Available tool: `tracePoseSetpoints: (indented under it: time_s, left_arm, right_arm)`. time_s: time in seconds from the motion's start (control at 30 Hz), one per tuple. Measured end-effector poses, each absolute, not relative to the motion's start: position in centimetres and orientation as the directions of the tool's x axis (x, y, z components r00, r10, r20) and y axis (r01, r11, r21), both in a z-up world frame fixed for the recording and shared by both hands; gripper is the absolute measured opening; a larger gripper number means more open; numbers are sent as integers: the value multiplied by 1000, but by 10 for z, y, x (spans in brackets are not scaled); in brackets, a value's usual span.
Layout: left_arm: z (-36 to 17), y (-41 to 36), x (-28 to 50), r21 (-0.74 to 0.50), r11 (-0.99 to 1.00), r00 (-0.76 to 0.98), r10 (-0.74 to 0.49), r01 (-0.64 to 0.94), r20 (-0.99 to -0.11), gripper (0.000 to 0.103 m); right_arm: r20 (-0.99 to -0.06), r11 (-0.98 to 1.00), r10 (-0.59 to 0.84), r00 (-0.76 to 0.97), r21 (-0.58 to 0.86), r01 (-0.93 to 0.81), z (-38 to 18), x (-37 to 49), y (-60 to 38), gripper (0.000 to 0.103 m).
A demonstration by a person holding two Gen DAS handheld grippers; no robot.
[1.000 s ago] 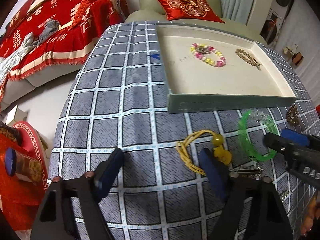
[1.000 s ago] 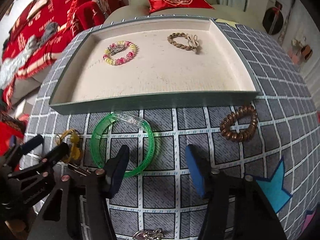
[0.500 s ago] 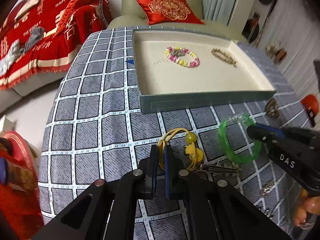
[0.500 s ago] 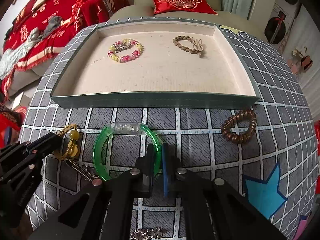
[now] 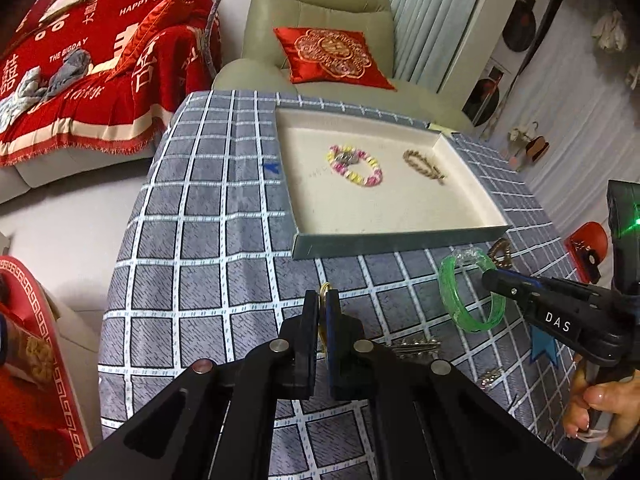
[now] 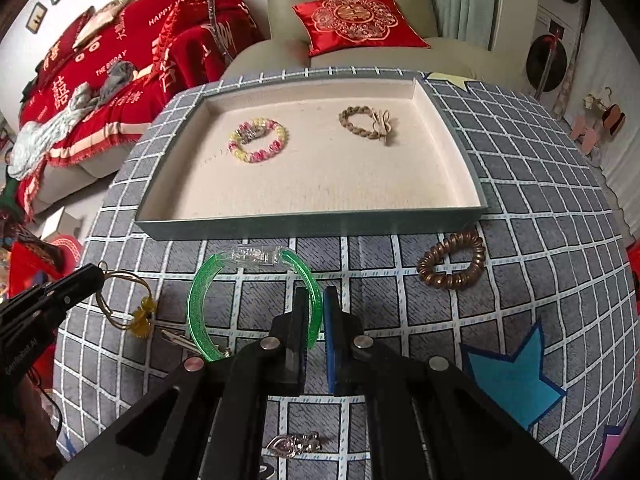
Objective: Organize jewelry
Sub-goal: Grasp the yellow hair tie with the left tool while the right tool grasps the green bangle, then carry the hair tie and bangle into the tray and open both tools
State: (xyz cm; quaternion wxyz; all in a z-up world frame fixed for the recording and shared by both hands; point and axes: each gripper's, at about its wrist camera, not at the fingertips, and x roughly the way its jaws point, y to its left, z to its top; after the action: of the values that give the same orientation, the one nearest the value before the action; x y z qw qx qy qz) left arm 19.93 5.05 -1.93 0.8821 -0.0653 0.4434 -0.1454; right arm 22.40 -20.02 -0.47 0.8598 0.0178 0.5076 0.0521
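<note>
The green bangle (image 6: 256,300) sits pinched at its rim in the right tool (image 6: 319,312), above the checked desk (image 6: 520,184) in front of the tray (image 6: 312,226). The left tool (image 5: 323,312) is clenched on the yellow cord bracelet (image 6: 128,300). Either thin grip could slip in transit, dropping the piece short of the tray. The right tool reads "DAS"; the red throw (image 5: 100,80) reads "HAPPY WED…" and "THE BIGDAY".
</note>
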Motion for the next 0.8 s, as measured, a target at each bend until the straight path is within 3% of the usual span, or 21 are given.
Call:
tracePoseSetpoints:
  time_s: [0.8]
  left_arm:
    - [62,22,242,-284,910,629,-414,301,-658,19]
  right_arm:
    - [-814,994,105,571,78,-71,65,258,-231,8]
